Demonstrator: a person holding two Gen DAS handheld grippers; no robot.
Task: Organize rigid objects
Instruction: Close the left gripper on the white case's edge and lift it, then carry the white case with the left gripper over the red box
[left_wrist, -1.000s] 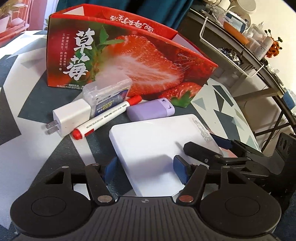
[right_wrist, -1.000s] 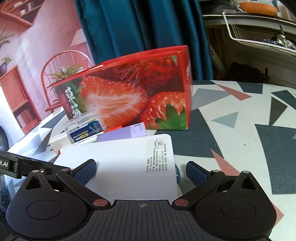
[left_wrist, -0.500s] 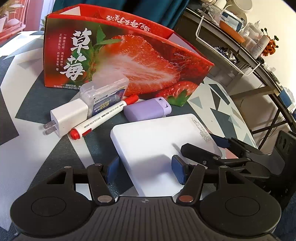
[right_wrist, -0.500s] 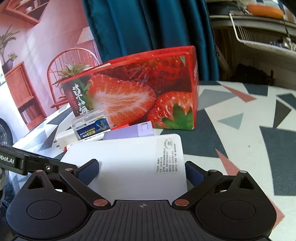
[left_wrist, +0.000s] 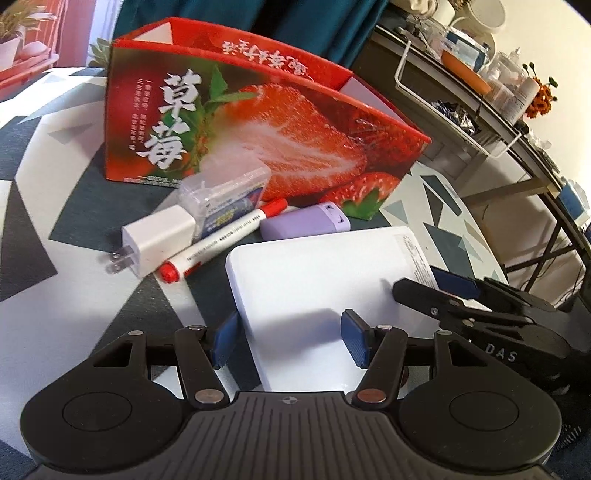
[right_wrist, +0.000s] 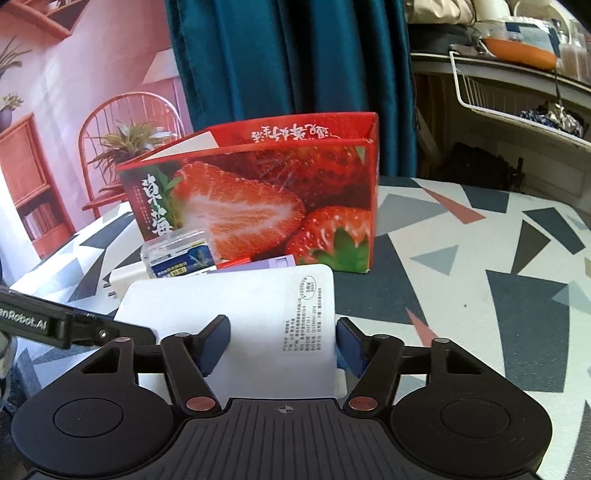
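A flat white box (left_wrist: 317, 280) is held by both grippers above the patterned table. My left gripper (left_wrist: 290, 341) is shut on its near left edge. My right gripper (right_wrist: 282, 347) is shut on its labelled end (right_wrist: 306, 317) and shows in the left wrist view (left_wrist: 454, 291). Behind stands an open red strawberry box (left_wrist: 258, 136), also in the right wrist view (right_wrist: 258, 199). In front of it lie a white charger plug (left_wrist: 155, 240), a red-capped marker (left_wrist: 221, 240), a clear plastic case (left_wrist: 225, 195) and a purple case (left_wrist: 306, 223).
The table (right_wrist: 480, 266) has a grey, dark and pink triangle pattern. A shelf with a white wire basket (right_wrist: 517, 99) and clutter stands at the back right. A teal curtain (right_wrist: 288, 62) hangs behind the strawberry box.
Both grippers have closed in on the white box and lifted it a little. The right gripper's jaws moved from wide apart to the box's edges.
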